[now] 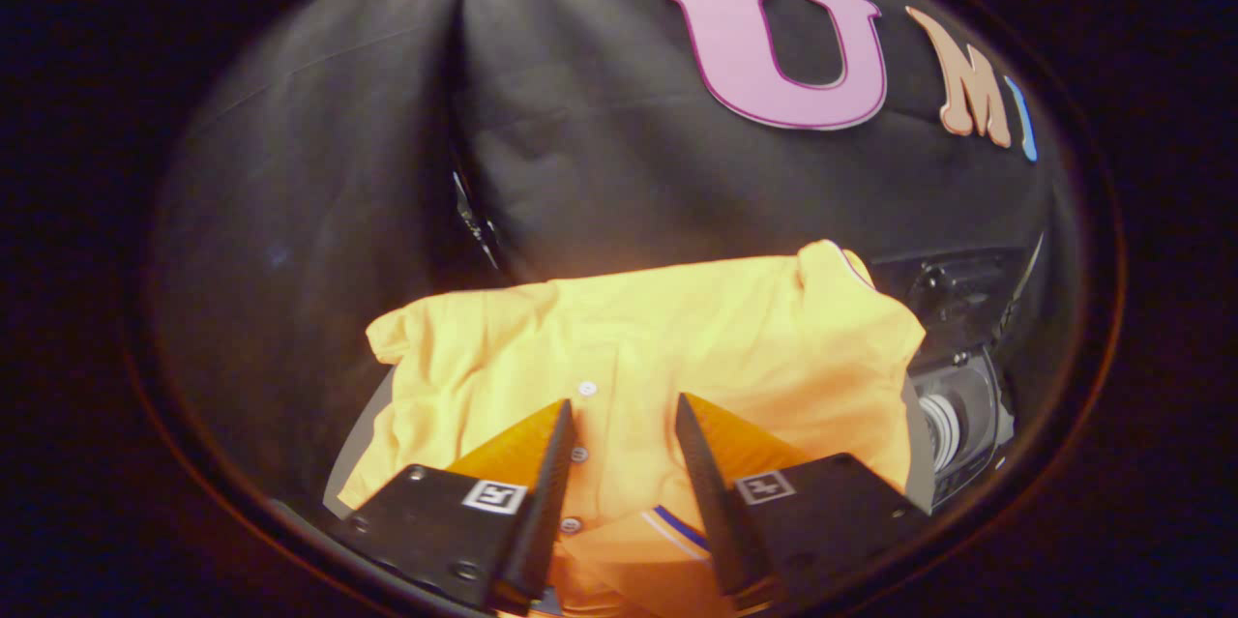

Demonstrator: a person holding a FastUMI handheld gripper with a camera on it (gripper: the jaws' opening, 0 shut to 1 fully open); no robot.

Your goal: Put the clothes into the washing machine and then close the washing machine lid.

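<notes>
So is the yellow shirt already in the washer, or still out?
Still out. The yellow shirt lies spread on a flat surface, its button placket between the open gripper fingers. The washing machine sits beyond it, to the side.

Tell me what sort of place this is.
Likely a staged booth rather than a real laundry room: black cloth wall behind, a yellow button-up shirt spread out, a machine, perhaps the washer, beside it. The gripper hovers open over the shirt's buttons.

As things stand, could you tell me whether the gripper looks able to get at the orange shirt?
Probably yes. The gripper is open, its fingers apart just over the orange shirt, straddling the button placket. Nothing lies between the fingers and the cloth.
</notes>
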